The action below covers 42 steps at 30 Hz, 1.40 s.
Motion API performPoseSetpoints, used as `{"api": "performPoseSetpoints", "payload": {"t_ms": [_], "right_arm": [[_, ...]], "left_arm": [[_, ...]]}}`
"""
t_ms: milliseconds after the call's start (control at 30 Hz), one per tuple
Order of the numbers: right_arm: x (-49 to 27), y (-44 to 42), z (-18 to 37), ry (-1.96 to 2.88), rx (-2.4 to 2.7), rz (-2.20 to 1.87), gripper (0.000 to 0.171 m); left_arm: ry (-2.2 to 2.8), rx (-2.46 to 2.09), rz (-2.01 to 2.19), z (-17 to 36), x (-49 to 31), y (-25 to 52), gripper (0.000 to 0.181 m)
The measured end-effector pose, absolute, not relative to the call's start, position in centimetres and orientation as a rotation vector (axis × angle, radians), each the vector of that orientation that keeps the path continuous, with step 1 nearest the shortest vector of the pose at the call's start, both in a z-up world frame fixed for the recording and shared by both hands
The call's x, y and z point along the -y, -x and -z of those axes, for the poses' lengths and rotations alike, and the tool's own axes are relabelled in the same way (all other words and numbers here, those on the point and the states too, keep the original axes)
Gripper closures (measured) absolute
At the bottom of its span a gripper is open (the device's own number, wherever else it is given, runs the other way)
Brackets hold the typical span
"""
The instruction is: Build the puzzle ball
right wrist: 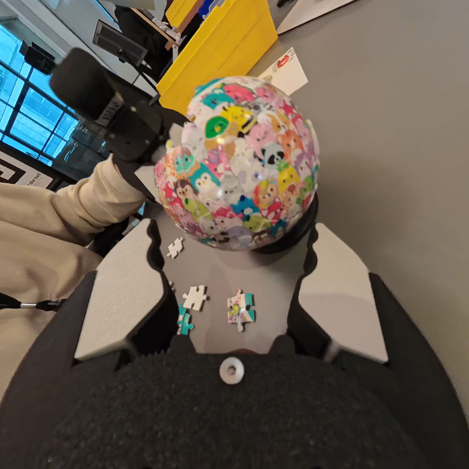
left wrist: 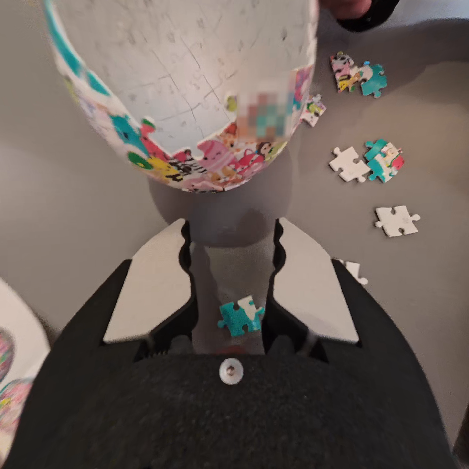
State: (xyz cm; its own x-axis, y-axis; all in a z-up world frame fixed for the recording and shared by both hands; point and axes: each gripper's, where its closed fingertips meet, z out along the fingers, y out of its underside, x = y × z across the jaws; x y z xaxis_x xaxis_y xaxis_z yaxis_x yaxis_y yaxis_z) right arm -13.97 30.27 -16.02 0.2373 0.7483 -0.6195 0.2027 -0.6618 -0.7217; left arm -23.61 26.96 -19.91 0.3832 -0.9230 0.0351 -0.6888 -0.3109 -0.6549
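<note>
**Puzzle ball assembly: shell partly built, loose pieces on the table**

The work surface is a plain grey table (right wrist: pixel 380 127); behind it stand a yellow bin (right wrist: pixel 218 48) and a dark-framed window (right wrist: pixel 33 106).

Left gripper (left wrist: pixel 232 228): jaws stand wide apart and hold nothing. Between its fingers, lying flat on the table, is a teal-and-white piece (left wrist: pixel 241 318). Just ahead rises the puzzle ball (left wrist: pixel 177 101), seen here from its open side: a white, seamed inner wall with a jagged, unfinished rim.

Right gripper (right wrist: pixel 232 236): jaws likewise wide and empty. Under it lie a white face-down piece (right wrist: pixel 195 297), a multicoloured joined pair (right wrist: pixel 241 308) and a teal piece (right wrist: pixel 184 321) at the left finger's edge. Beyond them the ball sits on a black stand (right wrist: pixel 302 225). From this side its glossy surface is complete, printed with crowded cartoon animals in pink, teal, yellow and green. The left gripper appears at the ball's far flank, held by an arm in a beige sleeve (right wrist: pixel 83 203); contact cannot be confirmed.

Handling, as judged:
- Pieces are thin, light, stiff and curved. Take hold across opposite edges, not on the tabs.
- The flat-lying pieces give little edge to pinch.
- The shell is hollow and held by interlocks only. Squeezing or pushing near the open rim may spring the joints.
- The glossy face is probably slippery; steady the ball low, near the stand.
</note>
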Motion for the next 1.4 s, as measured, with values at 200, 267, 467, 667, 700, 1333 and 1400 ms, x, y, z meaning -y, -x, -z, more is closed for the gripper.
{"api": "performPoseSetpoints", "payload": {"t_ms": [200, 267, 467, 667, 700, 1333, 1400], "right_arm": [[-30.0, 12.7, 15.1, 1.976, 0.768, -1.384, 0.09], [-29.5, 12.1, 14.7, 1.945, 0.72, -1.318, 0.096], [-26.7, 11.6, 14.3, 1.908, 0.713, -1.202, 0.103], [-25.4, 11.9, 14.3, 1.891, 0.82, -1.127, 0.105], [-25.3, 11.9, 14.6, 1.899, 0.827, -1.128, 0.106], [-23.8, 14.6, 13.8, 1.699, 1.082, -0.801, 0.106], [-23.4, 15.1, 14.1, 1.706, 1.11, -0.783, 0.107]], "left_arm": [[1.885, -1.446, 0.561, 11.5, -24.9, 21.6, 0.14], [1.83, -1.553, 0.541, 10.1, -24.4, 20.1, 0.152], [1.936, -1.857, 0.422, 12.0, -25.7, 18.6, 0.158], [2.013, -1.984, 0.366, 13.1, -26.8, 18.3, 0.155], [2.028, -2.01, 0.37, 13.2, -26.6, 18.5, 0.155], [2.167, -2.097, 0.412, 14.5, -25.9, 17.8, 0.17], [2.157, -2.099, 0.445, 14.4, -25.6, 17.7, 0.176]]}}
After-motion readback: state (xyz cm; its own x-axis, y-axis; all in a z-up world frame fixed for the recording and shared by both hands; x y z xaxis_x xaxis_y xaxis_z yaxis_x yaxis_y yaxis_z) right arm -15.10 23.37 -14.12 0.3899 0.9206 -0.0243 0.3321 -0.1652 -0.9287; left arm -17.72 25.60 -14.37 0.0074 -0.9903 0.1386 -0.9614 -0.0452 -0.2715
